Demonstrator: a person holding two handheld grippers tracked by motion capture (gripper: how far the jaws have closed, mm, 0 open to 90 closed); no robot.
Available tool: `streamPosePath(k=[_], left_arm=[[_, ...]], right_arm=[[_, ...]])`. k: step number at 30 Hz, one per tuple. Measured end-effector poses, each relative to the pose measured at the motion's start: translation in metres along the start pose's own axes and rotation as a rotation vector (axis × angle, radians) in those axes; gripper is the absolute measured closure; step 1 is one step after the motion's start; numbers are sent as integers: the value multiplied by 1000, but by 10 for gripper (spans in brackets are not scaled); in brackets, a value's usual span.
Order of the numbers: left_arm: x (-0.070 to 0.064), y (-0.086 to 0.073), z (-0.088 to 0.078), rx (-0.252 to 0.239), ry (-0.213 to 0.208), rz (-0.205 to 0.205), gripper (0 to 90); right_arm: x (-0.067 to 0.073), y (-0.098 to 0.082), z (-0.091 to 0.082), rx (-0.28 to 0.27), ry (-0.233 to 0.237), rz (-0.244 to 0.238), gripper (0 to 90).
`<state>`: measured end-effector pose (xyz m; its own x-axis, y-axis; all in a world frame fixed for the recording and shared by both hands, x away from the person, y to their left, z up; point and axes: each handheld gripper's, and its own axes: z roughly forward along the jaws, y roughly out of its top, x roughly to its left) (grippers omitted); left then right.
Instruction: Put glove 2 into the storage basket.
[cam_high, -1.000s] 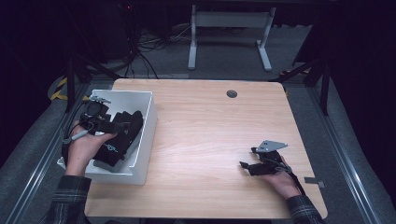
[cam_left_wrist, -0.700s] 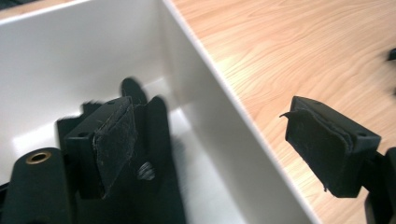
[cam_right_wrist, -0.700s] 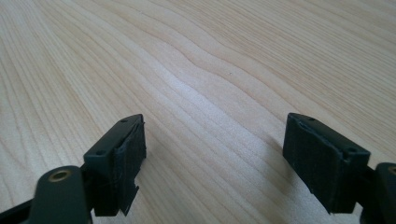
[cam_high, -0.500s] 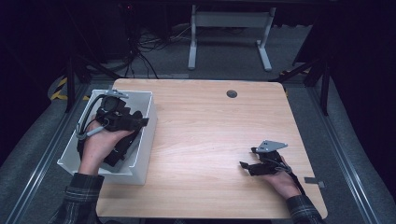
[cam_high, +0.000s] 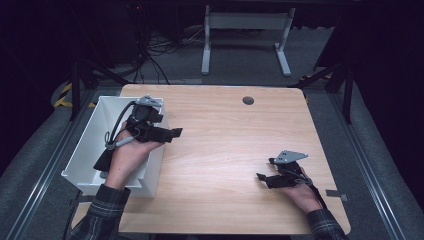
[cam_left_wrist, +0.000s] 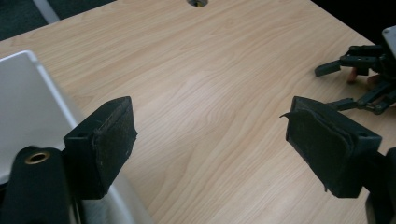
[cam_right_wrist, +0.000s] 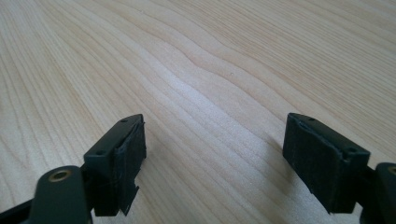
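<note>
High view. Noting the left gripper (cam_high: 170, 134) hanging above the near-right wall of the white rectangular plastic bin (cam_high: 92, 127), jaws pointing out over the pale wooden surface (cam_high: 225, 150). Finding the bin sitting at the left edge of the surface, part of it overhanging that edge. Seeing a dark shape (cam_high: 101, 162) inside the bin under the wrist, too shadowed to identify. Noting the right gripper (cam_high: 265, 169) resting low on the surface at the near right, well apart from the bin. Flagging the overhang: any knock from the forearm or the trailing cable risking a shove or a tip of the bin off the edge.

Left gripper view. Finding the jaws released, standing wide with nothing between the pads, bare wood showing through the gap. Seeing the bin's white rim just beside the left-hand jaw, possibly touching; contact not confirmable. Flagging a snag risk: a sideways or downward sweep from here catching that jaw on the rim and dragging the bin along. Also noting the right gripper farther off across the surface, so a long swing in that direction risking a clash between the two.

Right gripper view. Finding these jaws released as well, spread wide and empty, lying close to the wood grain. Flagging a scrape risk: sliding forward at this low height rubbing the pads along the surface, the worn pad edges possibly peeling further.
</note>
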<state>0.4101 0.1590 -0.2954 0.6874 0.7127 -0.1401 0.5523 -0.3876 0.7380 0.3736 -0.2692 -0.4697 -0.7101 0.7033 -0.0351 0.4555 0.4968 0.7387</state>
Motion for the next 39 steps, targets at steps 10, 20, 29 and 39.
streamPosePath(k=[10, 20, 29, 39], left_arm=[[-35, 4, 32, -21, -67, 44, 163], [-64, -5, 74, -18, -131, 91, 158], [-83, -29, 120, 54, -132, 141, 155], [-88, -61, 154, 104, -113, 182, 153]], right_arm=[[0, 0, 0, 0, 2, -2, 219], [0, 0, 0, -2, 5, -3, 219], [0, 0, 0, -3, 8, -5, 219], [1, 0, 0, -3, 11, -7, 219]])
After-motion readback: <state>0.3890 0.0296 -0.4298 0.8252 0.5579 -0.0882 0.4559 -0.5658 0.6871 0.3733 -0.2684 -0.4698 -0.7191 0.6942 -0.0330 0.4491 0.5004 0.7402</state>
